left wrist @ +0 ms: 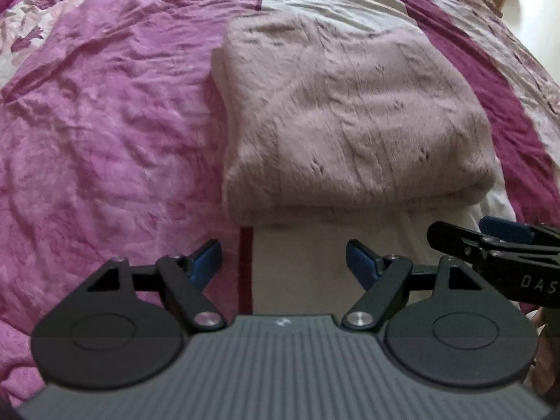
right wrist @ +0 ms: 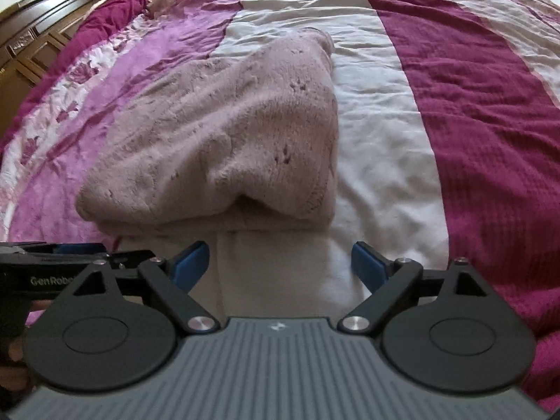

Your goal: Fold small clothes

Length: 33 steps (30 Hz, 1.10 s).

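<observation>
- Bed (left wrist: pixel 105 122): fills both of your wrist views. Its cover runs in stripes of pink satin, cream and deep magenta, with a rose-print band at the 10 o'clock edge of the left view.
- Headboard (right wrist: pixel 38 38): dark carved wood, at 10 o'clock in your right view, beyond the magenta edge of the cover.
- Fleece garment (left wrist: pixel 350 115): pale mauve, plush, folded into a thick rectangle. It lies on the cream stripe, overlapping the pink one, at 12 to 1 o'clock from your left tongs and at 11 to 12 o'clock from your right. The near fold edge shows stacked layers; one near corner bulges upward in the right view.
- Left tongs (left wrist: pixel 283 262): blue pads spread wide, nothing between them, just short of the garment's near edge and clear of it.
- Right tongs (right wrist: pixel 280 262): blue pads spread wide, empty, also just short of the near edge, above the cream stripe. Each tool shows at the other's side.
</observation>
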Each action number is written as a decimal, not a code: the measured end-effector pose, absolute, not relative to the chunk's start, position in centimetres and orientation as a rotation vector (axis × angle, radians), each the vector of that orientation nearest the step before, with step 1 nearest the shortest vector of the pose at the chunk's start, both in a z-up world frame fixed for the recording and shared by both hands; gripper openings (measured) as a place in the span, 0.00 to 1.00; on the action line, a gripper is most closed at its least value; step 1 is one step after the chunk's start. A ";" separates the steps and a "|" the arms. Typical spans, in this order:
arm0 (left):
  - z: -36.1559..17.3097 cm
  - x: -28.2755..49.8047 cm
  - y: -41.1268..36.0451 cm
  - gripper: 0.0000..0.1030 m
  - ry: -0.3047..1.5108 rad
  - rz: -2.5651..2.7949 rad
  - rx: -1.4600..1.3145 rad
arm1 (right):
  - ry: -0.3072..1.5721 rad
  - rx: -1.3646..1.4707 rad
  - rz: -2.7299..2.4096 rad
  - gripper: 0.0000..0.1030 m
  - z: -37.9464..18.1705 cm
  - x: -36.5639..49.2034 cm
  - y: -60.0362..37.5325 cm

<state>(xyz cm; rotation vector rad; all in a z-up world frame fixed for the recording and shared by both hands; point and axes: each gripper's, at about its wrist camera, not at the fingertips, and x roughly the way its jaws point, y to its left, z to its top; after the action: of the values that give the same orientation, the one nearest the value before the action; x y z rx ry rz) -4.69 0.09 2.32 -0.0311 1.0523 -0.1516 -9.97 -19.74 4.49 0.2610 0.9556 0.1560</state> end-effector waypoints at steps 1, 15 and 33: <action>2.2 -4.8 -0.1 0.77 1.050 -0.145 -0.020 | 0.956 0.259 0.150 0.90 4.4 -10.0 -19.7; 1.6 -5.0 -0.9 0.79 1.029 -0.090 0.002 | 0.974 0.216 0.138 0.95 3.5 -9.8 -19.0; 1.5 -5.0 -0.7 0.79 1.022 -0.090 -0.007 | 0.975 0.223 0.136 0.97 3.3 -9.7 -19.1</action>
<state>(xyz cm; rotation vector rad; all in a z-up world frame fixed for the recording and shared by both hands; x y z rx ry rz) -4.97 -0.70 1.47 -0.0069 1.0216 -0.0897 -9.65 -19.08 3.31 0.2233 0.9754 0.1364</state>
